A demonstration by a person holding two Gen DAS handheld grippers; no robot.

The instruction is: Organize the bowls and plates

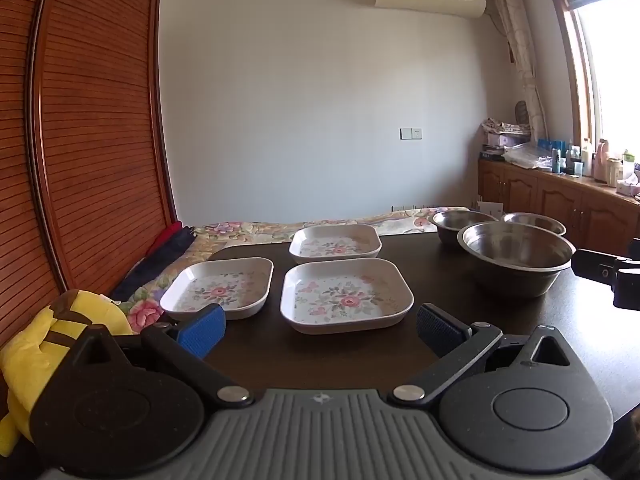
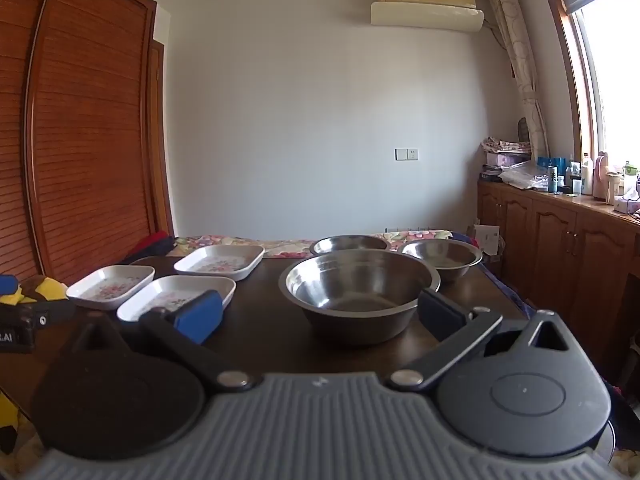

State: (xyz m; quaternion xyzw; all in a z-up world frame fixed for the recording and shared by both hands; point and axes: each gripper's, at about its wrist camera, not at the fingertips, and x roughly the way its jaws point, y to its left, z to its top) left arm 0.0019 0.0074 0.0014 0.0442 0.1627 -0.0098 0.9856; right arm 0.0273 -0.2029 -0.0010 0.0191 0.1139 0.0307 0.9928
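On the dark table (image 1: 360, 360), three floral square plates (image 1: 346, 296) lie empty at the left gripper's (image 1: 320, 326) twelve o'clock, and three steel bowls (image 2: 360, 292), also empty, sit at two o'clock. Both it and the right gripper (image 2: 320, 314) hover spread wide, holding nothing.

Home bedroom: bed (image 1: 256, 230), wardrobe (image 1: 92, 140)

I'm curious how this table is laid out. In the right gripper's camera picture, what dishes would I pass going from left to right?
Small flowered plate → nearer flowered plate → farther flowered plate → big steel bowl → right-hand steel bowl. A third steel bowl sits behind the big one, so I leave it out.
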